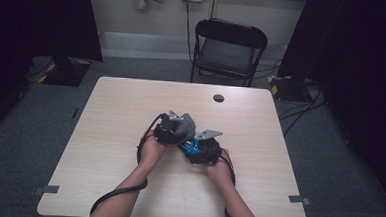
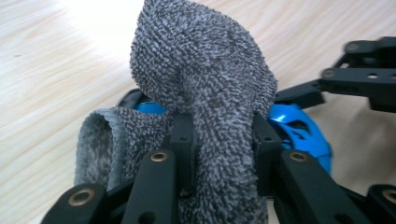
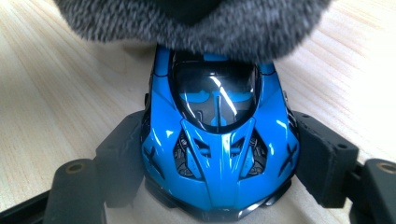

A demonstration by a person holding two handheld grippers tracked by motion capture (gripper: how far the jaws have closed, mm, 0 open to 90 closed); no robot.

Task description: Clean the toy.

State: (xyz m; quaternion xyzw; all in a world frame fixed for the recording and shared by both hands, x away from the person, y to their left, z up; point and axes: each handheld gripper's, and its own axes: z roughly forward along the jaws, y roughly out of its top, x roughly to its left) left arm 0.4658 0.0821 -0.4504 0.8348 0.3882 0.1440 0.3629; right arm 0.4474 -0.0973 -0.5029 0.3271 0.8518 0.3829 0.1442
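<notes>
While a pale wood-grain table [image 1: 119,134] stands on grey carpet before a black folding chair [image 1: 227,50] and dark curtains, a person works near its centre. Most of the tabletop lies bare, with wide margins to every edge and a small round hole [image 1: 218,98] toward the far side. At the left gripper [image 2: 223,140], jaws are clenched on a grey terry cloth [image 2: 205,79], draped over a blue toy car [image 3: 217,140]. At the right gripper [image 3: 217,163], jaws clasp the car's flanks.
</notes>
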